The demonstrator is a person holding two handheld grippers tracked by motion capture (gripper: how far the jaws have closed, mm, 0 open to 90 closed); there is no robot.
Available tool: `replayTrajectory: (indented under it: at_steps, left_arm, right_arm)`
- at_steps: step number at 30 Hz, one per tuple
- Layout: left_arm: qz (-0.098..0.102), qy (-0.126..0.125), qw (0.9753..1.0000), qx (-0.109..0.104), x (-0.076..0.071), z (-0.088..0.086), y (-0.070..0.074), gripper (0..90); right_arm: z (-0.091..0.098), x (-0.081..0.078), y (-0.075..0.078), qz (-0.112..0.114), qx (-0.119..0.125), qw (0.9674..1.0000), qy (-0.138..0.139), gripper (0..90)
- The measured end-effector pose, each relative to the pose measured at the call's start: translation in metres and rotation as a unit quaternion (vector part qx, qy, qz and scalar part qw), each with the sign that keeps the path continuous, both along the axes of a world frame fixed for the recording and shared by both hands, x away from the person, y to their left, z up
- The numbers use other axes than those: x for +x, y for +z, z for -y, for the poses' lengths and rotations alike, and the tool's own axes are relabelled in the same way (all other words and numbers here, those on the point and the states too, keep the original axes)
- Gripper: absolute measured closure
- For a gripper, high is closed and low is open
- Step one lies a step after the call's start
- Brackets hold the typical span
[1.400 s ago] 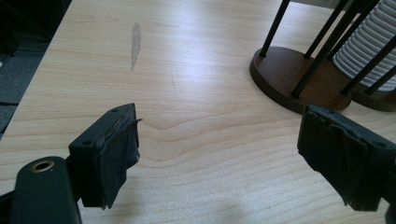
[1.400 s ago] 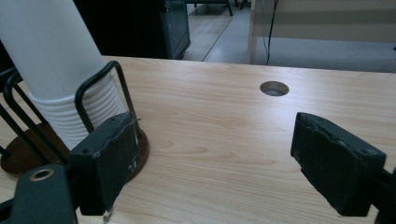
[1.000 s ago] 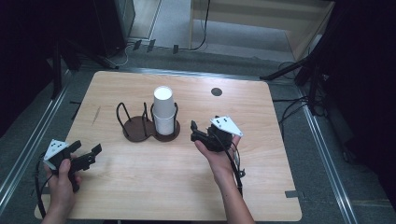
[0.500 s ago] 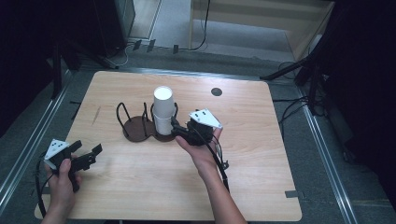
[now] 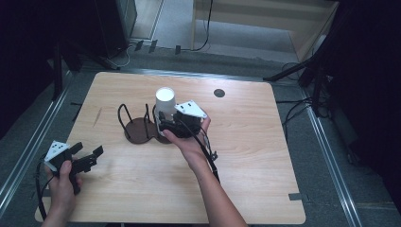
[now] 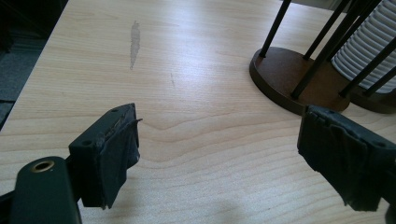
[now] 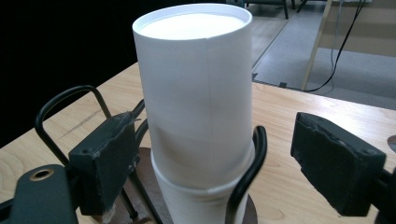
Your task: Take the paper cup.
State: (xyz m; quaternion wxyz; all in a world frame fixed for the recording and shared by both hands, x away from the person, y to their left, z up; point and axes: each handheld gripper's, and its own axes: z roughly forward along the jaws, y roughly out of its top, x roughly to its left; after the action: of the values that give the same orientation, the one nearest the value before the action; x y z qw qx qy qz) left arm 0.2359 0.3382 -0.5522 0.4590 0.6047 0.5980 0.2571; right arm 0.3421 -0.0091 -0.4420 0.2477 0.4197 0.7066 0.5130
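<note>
High view first: we see the stack of white paper cups (image 5: 165, 101) standing upside down in the right ring of a dark wire holder (image 5: 137, 127) near the middle of the wooden table (image 5: 265, 156). Our right gripper (image 5: 163, 124) is up against the lower part of that stack, with the hand (image 5: 189, 142) behind it.

Right gripper view, close in: the cup stack (image 7: 196, 107) rises between the two black jaws. They stand apart, one on each side of it, and we see a clear gap between the right pad and the cup wall; the left pad sits near the holder's wire loop (image 7: 70, 100), and we cannot tell whether it touches the cup. Nothing is gripped.

Our left gripper (image 5: 87, 158) hangs over the near left part of the table, well apart from the holder. From the left gripper view its jaws are spread wide with bare wood (image 6: 196, 121) between them, and the holder's brown base (image 6: 285, 77) lies ahead to the right.
</note>
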Motion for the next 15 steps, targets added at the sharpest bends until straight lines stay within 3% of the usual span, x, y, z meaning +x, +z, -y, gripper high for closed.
replayTrajectory:
  at_steps: [15]
  left_arm:
    - [-0.002, -0.001, 1.0, 0.0, 0.001, 0.0, 0.0, 13.2]
  right_arm:
    - [-0.02, 0.02, -0.002, -0.014, -0.012, 0.9998, 0.006, 16.7]
